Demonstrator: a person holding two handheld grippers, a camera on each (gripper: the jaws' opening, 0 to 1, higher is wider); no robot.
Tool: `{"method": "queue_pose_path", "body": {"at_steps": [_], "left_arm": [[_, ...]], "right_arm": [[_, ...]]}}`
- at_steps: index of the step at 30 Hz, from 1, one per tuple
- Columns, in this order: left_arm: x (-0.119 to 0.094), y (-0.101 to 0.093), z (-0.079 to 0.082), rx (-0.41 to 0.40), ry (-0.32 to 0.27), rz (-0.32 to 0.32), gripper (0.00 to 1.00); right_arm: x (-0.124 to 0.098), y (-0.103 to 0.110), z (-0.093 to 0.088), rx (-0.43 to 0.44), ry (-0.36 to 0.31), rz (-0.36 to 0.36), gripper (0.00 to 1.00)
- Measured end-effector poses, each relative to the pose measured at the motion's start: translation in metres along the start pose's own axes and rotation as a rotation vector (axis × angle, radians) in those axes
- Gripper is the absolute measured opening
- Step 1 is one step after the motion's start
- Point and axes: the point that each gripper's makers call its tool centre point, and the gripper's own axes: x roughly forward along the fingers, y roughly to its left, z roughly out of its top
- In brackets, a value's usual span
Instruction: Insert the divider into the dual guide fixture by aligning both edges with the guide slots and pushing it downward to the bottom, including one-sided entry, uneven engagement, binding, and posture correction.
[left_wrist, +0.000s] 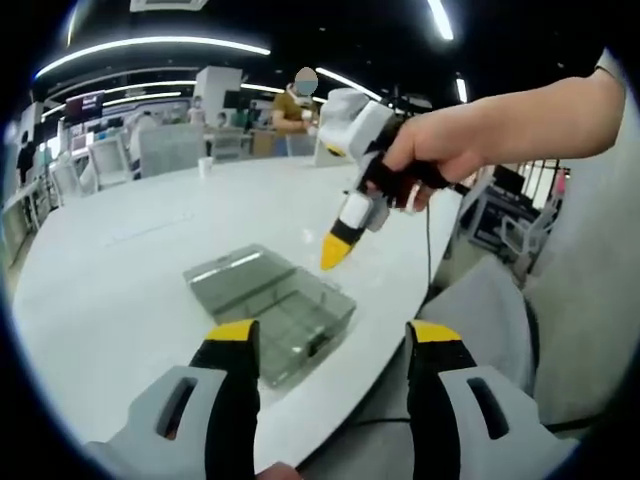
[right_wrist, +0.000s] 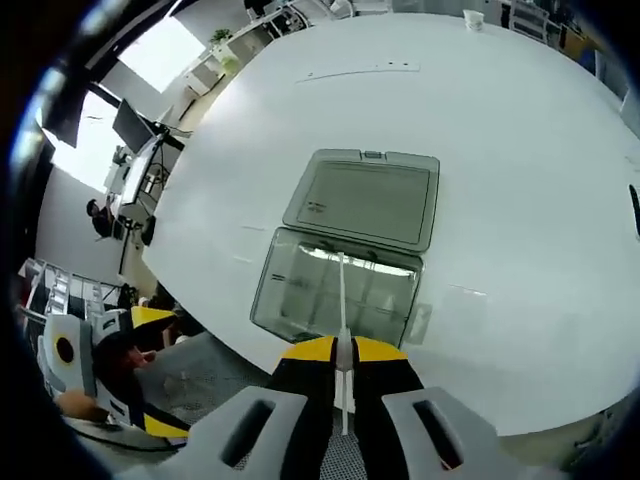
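Observation:
A clear plastic box (left_wrist: 270, 300) lies with its lid flipped open near the edge of the white table (left_wrist: 110, 260). In the right gripper view the compartmented base (right_wrist: 335, 290) lies near me and the flat lid (right_wrist: 365, 200) beyond it. My right gripper (right_wrist: 343, 350) is shut on a thin clear divider (right_wrist: 341, 290), seen edge-on as a pale line above the base. In the left gripper view a hand holds that right gripper (left_wrist: 335, 250) just above the box's far side. My left gripper (left_wrist: 333, 332) stands open on the near side of the box, holding nothing.
The table edge (left_wrist: 380, 350) runs just right of the box, with a grey chair (left_wrist: 480, 300) beyond it. A paper cup (left_wrist: 205, 165) stands far across the table. People and desks fill the background. The left gripper (right_wrist: 150, 330) shows off the table edge at lower left.

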Motion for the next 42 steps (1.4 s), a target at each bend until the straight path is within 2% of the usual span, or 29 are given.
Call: {"method": "queue_pose_path", "body": {"at_steps": [3, 5, 7, 9, 11, 20, 25, 32, 42], "left_arm": [[-0.001, 0.0, -0.001, -0.001, 0.002, -0.001, 0.57], [-0.001, 0.001, -0.003, -0.002, 0.003, -0.001, 0.57], [-0.001, 0.001, -0.003, -0.005, 0.003, -0.002, 0.57], [-0.002, 0.001, -0.004, -0.004, 0.005, -0.003, 0.57], [-0.002, 0.001, -0.004, -0.006, 0.005, -0.005, 0.57], [-0.004, 0.004, -0.005, -0.011, 0.002, -0.001, 0.56], [-0.004, 0.004, -0.007, -0.017, 0.002, 0.0, 0.56], [-0.006, 0.005, -0.009, -0.02, 0.005, 0.004, 0.55], [-0.008, 0.008, -0.01, -0.026, 0.006, 0.013, 0.55]], "right_arm": [[0.001, -0.001, 0.001, 0.016, 0.005, -0.007, 0.0], [0.001, 0.0, 0.005, 0.0, -0.017, -0.002, 0.0], [0.0, 0.002, 0.0, 0.054, 0.017, -0.006, 0.0], [0.002, 0.001, 0.004, 0.05, 0.007, -0.004, 0.0], [0.002, -0.003, 0.0, 0.06, 0.034, -0.035, 0.0], [0.008, -0.005, 0.0, 0.041, 0.042, -0.075, 0.0], [0.012, -0.005, -0.003, 0.061, 0.072, -0.092, 0.0], [0.014, -0.005, -0.001, 0.095, 0.083, -0.122, 0.0], [0.018, -0.004, -0.001, 0.133, 0.097, -0.13, 0.0]]}}
